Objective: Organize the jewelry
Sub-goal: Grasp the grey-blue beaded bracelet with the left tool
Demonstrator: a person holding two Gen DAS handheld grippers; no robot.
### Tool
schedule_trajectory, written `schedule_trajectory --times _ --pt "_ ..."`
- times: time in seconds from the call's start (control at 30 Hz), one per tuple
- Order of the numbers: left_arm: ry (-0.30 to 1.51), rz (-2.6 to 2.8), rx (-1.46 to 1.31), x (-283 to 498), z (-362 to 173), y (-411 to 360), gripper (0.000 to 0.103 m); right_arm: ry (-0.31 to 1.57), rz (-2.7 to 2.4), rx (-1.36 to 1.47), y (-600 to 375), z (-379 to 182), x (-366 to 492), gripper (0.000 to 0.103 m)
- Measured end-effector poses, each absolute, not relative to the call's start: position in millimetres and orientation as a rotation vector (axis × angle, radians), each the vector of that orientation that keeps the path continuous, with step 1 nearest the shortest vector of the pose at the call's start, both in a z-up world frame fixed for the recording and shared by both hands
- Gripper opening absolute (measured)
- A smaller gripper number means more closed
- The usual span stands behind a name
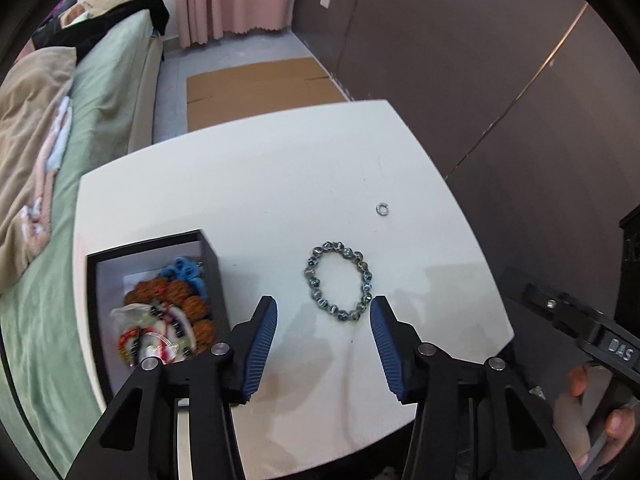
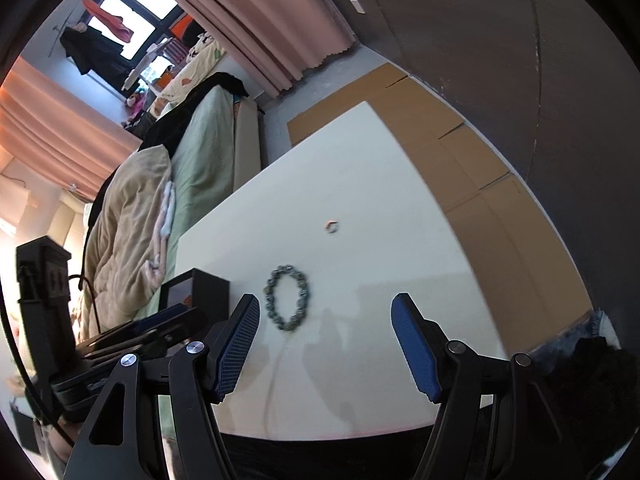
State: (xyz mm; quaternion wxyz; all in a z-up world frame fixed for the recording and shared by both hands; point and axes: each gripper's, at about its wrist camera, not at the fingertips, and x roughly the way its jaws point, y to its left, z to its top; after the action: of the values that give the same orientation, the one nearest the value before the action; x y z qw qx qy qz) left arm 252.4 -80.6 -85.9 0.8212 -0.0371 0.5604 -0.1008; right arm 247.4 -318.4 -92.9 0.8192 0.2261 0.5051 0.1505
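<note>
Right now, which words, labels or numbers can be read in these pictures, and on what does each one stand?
"DAS": white letters on the black body of the right gripper, seen from the left wrist view.
No other text shows; the black box and white table carry none.

Each camera looked forward and down along its own fingers, close above the counter (image 1: 280, 184). Both views shared the bracelet (image 1: 339, 282), ring (image 1: 383, 209), box (image 1: 208, 264) and bed (image 1: 100, 80); the right view was tilted.
</note>
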Motion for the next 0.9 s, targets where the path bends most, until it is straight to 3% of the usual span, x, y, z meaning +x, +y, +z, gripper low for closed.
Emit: schedule_trajectory --times 0.3,0.53,0.73,0.9 --pt "1.263 -0.185 -0.034 277 -122 -101 0.037 1.091 0.277 0.573 -350 -119 263 0.069" --pt "1.297 -0.154 0.011 292 -145 -106 0.034 1.098 0.288 0.596 -349 -130 278 0.069" --pt "1.295 -0.125 0.070 295 -155 -104 0.009 1.096 0.311 0.583 -336 -129 298 0.069" --pt "1.278 -0.161 -0.012 295 -144 -89 0.008 1.128 0.346 0.503 -313 -129 327 0.069"
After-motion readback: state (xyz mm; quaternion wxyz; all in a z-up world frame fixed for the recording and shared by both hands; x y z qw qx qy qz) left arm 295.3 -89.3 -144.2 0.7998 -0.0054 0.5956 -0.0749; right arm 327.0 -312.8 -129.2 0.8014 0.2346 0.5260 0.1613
